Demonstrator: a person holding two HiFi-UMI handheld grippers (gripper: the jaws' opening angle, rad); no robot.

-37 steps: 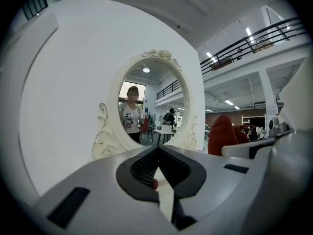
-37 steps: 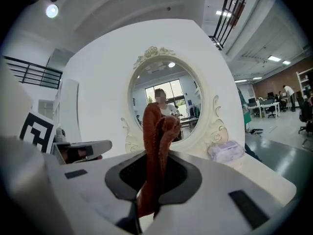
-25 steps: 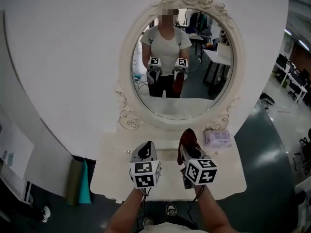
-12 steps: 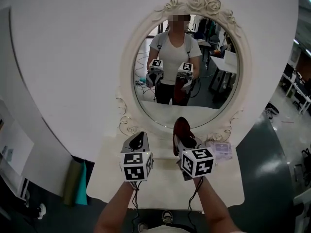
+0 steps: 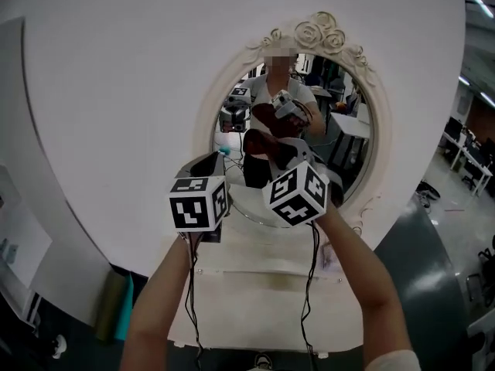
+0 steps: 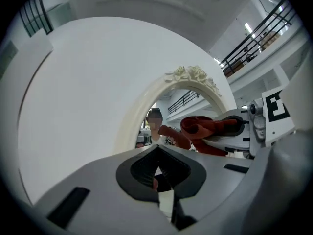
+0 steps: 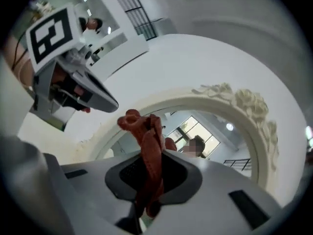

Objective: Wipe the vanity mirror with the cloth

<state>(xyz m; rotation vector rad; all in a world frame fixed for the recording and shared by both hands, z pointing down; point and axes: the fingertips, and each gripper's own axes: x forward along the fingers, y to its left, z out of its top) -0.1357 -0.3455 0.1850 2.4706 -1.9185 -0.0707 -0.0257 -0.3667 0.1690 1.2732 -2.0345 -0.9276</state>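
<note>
Wiping well begins with the vanity mirror (image 5: 348, 141), an oval glass in a carved white frame (image 5: 309, 33). Work from the mirror's top downward in overlapping passes, so that no streaks are left. The right gripper (image 5: 272, 151) is raised before the mirror's lower left glass, jaws clamped on the cloth (image 7: 149, 151). The left gripper (image 5: 207, 161) hangs just beside the mirror's left rim, jaws together on nothing; it is best kept off the frame. The dark red cloth's bunched end juts toward the glass, though whether it touches I cannot tell. Let only the fabric meet the mirror, never the hard jaw tips.
</note>
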